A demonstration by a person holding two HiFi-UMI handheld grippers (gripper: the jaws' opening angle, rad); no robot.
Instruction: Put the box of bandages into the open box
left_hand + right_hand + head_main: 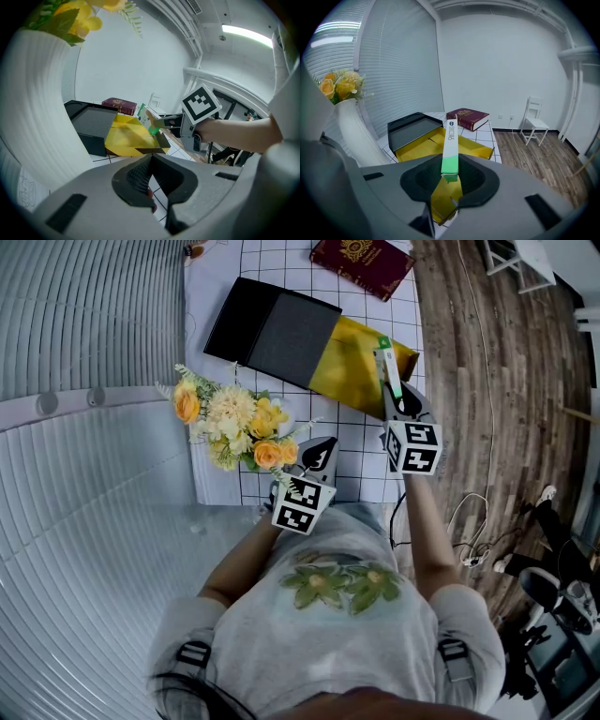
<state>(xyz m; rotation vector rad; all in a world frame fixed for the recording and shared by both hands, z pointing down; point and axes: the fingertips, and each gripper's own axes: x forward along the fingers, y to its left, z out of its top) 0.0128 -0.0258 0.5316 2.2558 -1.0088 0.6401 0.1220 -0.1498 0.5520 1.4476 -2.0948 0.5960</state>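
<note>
Head view, looking down on the white gridded table [281, 268]: the open box [349, 351] lies across it, its yellow inside showing, and its black lid [255, 322] lies against the end farther from the wooden floor [487, 381].

The right tongs [397, 401] pinch the box of bandages [387, 367], a thin white carton with a green end. They hold it over the yellow end of the open box, on the side towards the person. In the right gripper view the green end sits clamped between the two jaws. The white end points away over the yellow floor of the open box, towards the black lid. The left gripper view shows the carton held above the yellow walls rather than lying inside them.

The left tongs [323, 448] hang on the person's side of the open box, well apart from it, beside a bunch of yellow and cream flowers [234, 423]. Their own view shows the jaws pressed together with nothing between them. The white vase [42, 117] that carries the flowers fills the left of that view.

A dark red book [361, 261] lies on the table beyond the open box, near its yellow end. In the right gripper view a white chair [534, 123] stands on the wooden floor past the open box, by the wall.
</note>
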